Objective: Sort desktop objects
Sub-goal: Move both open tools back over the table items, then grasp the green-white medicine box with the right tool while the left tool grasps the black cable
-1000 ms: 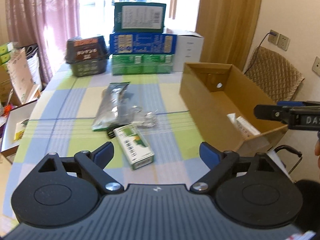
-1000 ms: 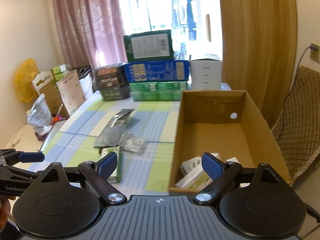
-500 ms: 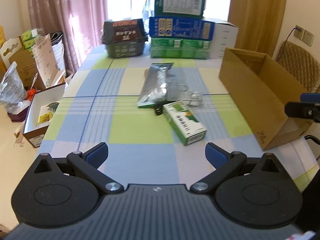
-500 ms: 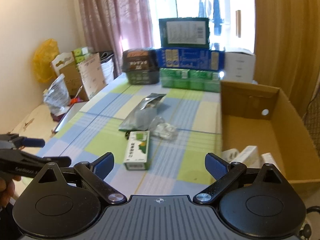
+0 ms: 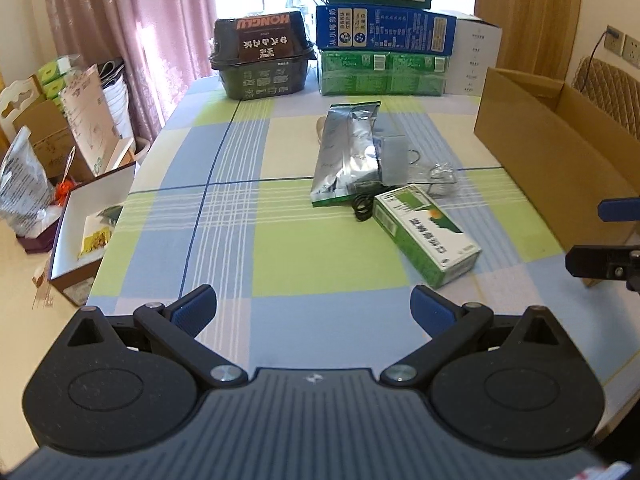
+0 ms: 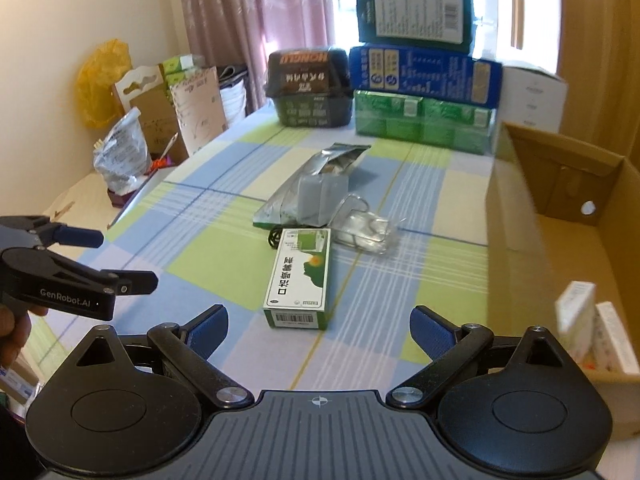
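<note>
Seen from the right wrist camera, the left gripper [image 6: 100, 258] hangs at nine o'clock above the table edge, its jaws spread and empty, a person's hand [image 6: 14, 330] behind it. The right gripper [image 6: 318, 330], at six o'clock, is likewise spread wide with nothing between its blue pads [image 6: 208, 330].

On the checked tablecloth [image 6: 208, 268], a green-and-white box [image 6: 299, 278] lies flat just beyond the right gripper, its barcode end nearest the camera. A small coil of black cord [image 6: 274, 237] touches its far end at eleven o'clock. Past that lies a silver foil pouch [image 6: 320, 178], and at one o'clock from the box a crumpled clear plastic wrapper [image 6: 366, 230].

At three o'clock stands an open cardboard box [image 6: 560, 216], with small white cartons [image 6: 592, 330] inside its near corner.

Along the table's far edge, at twelve o'clock, sit a dark lidded container [image 6: 310, 88] and a stack of green, blue and dark green cartons [image 6: 424, 68], with a white box [image 6: 532, 96] beside them.

From the left wrist camera, the right gripper's tips [image 5: 600, 240] show at three o'clock before the cardboard box.
</note>
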The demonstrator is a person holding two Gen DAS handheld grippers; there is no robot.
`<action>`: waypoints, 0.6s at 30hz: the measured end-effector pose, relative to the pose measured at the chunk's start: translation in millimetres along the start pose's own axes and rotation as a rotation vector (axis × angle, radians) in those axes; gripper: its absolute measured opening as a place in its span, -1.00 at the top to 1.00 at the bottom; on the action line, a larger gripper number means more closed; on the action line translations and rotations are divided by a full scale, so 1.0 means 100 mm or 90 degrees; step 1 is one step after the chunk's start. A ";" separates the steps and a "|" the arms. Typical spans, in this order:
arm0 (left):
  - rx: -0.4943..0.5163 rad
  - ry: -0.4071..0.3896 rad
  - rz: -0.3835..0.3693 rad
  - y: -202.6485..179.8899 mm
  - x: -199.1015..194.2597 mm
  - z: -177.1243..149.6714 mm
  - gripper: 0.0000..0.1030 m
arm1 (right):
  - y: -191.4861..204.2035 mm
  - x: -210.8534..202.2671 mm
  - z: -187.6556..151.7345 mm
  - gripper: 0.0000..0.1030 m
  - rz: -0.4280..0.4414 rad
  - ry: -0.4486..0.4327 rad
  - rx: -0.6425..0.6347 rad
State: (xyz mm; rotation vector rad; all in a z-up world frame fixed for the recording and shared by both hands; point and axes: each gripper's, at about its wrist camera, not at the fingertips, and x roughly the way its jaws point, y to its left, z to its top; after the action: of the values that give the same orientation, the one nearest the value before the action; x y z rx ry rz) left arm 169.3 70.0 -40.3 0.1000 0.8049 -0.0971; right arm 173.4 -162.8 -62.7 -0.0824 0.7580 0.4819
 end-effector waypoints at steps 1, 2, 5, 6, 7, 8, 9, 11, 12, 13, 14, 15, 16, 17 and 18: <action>0.005 0.003 0.002 0.02 0.07 0.01 -0.97 | 0.00 0.07 0.00 -0.84 0.000 0.003 -0.001; 0.010 0.009 0.003 0.05 0.15 0.02 -0.97 | -0.01 0.14 0.01 -0.84 0.002 0.007 -0.002; 0.022 0.019 0.006 0.11 0.36 0.06 -0.97 | -0.01 0.32 0.04 -0.84 0.003 0.020 -0.004; 0.026 0.018 0.004 0.12 0.41 0.08 -0.97 | -0.02 0.38 0.05 -0.84 0.006 0.022 -0.005; 0.032 0.015 -0.001 0.14 0.46 0.09 -0.97 | -0.02 0.43 0.06 -0.84 0.007 0.024 -0.007; 0.040 0.011 -0.006 0.14 0.51 0.10 -0.97 | -0.03 0.49 0.08 -0.84 0.007 0.025 -0.009; 0.048 0.006 -0.009 0.15 0.55 0.12 -0.97 | -0.03 0.54 0.10 -0.84 0.007 0.026 -0.012; 0.058 0.003 -0.014 0.16 0.63 0.18 -0.97 | -0.02 0.65 0.13 -0.84 0.006 0.029 -0.016; 0.057 -0.001 -0.017 0.18 0.67 0.21 -0.97 | -0.02 0.70 0.14 -0.84 0.005 0.031 -0.017; 0.051 -0.003 -0.020 0.20 0.71 0.25 -0.97 | -0.02 0.74 0.15 -0.83 0.002 0.032 -0.016; 0.044 -0.005 -0.023 0.22 0.75 0.28 -0.97 | -0.01 0.78 0.16 -0.83 0.000 0.034 -0.016; 0.043 -0.008 -0.026 0.23 0.77 0.31 -0.97 | 0.00 0.82 0.17 -0.81 0.001 0.037 -0.017; 0.053 -0.015 -0.026 0.23 0.80 0.33 -0.97 | 0.01 0.86 0.18 -0.78 0.003 0.039 -0.020; 0.069 -0.023 -0.020 0.21 0.81 0.34 -0.97 | 0.02 0.89 0.19 -0.76 0.005 0.042 -0.022; 0.089 -0.028 -0.012 0.18 0.83 0.35 -0.97 | 0.03 0.93 0.20 -0.70 0.008 0.046 -0.024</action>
State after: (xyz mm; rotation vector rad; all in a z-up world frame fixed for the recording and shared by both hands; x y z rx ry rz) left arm 253.6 79.8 -75.6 0.2214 0.7549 -0.1734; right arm 242.4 -119.2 -111.0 -0.1303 0.8211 0.5070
